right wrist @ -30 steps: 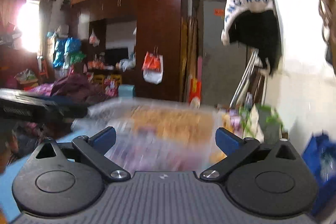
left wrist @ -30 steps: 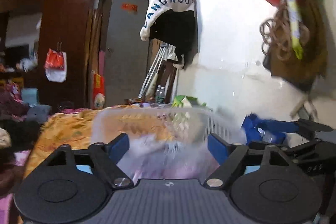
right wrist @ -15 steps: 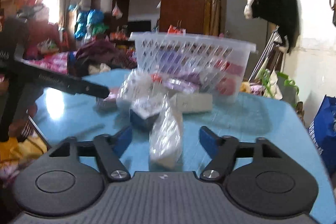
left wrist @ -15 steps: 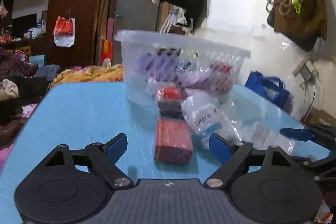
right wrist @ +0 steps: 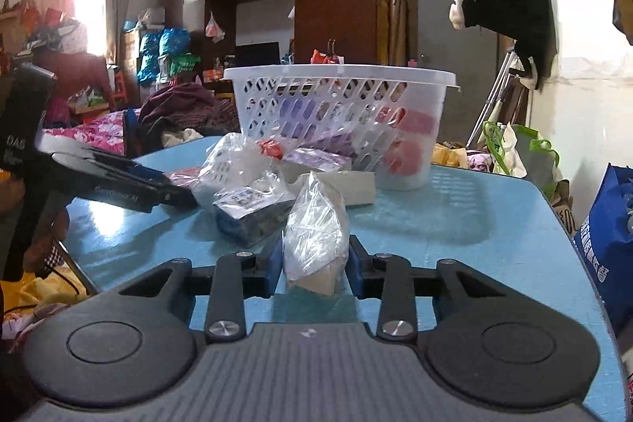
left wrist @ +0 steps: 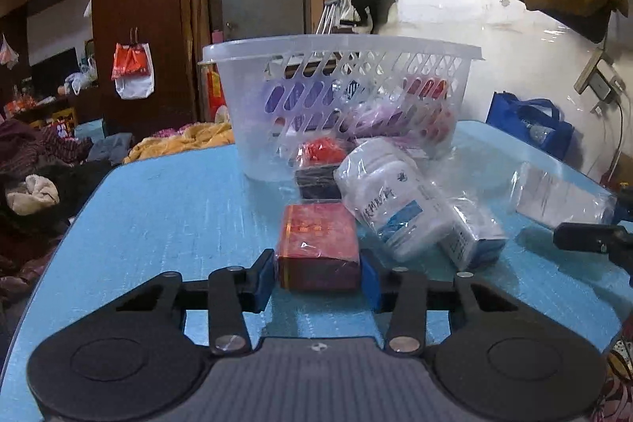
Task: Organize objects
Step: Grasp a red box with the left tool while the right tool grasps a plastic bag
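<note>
1. The left gripper (left wrist: 318,273), low in the frame, has just closed its jaws on a red box (left wrist: 318,244) lying on the blue desk (left wrist: 178,216).
2. The right gripper (right wrist: 315,265) has just clenched a plastic-wrapped packet (right wrist: 314,236).
3. A white basket (left wrist: 340,105) stands behind at centre.

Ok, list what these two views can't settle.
- Basket contents: both views, blurred behind the lattice wall.
- Red box label: left wrist view, glare on its wrap.
- Bagged packet in right gripper: crinkled plastic hides its print.
- White bottle text: too small.
</note>
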`<act>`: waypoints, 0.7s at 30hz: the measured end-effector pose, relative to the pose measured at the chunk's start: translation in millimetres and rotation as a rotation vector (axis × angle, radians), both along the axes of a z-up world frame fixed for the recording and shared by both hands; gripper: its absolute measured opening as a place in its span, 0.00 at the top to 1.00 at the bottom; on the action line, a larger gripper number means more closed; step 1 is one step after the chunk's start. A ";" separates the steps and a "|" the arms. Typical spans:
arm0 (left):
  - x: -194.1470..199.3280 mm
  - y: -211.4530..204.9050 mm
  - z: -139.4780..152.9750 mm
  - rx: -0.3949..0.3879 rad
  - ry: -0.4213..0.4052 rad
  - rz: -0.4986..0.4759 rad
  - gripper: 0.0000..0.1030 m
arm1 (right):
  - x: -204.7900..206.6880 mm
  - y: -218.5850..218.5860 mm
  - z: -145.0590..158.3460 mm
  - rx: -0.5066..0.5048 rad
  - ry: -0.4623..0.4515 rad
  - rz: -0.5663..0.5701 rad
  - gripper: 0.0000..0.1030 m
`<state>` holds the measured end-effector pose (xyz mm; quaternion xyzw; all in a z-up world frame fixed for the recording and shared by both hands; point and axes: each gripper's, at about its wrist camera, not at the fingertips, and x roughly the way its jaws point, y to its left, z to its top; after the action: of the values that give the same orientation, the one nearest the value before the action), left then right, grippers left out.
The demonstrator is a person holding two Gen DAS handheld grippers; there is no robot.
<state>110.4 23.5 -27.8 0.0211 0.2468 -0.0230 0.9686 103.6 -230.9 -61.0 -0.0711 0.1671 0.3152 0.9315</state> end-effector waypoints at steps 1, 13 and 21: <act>-3.1 -0.4 0.3 0.006 -0.019 0.005 0.54 | 1.0 -0.6 0.5 0.002 0.000 -0.003 0.64; -27.1 21.1 -1.5 -0.022 -0.141 0.093 0.54 | 11.4 -3.0 -1.0 0.000 -0.009 -0.061 0.64; -35.2 27.7 2.7 -0.012 -0.180 0.131 0.54 | 9.1 -1.1 -0.3 0.004 -0.018 -0.062 0.64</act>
<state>75.2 51.2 -25.1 0.0012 0.1596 0.0407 0.9863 112.7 -232.1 -61.3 -0.0670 0.1602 0.2857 0.9425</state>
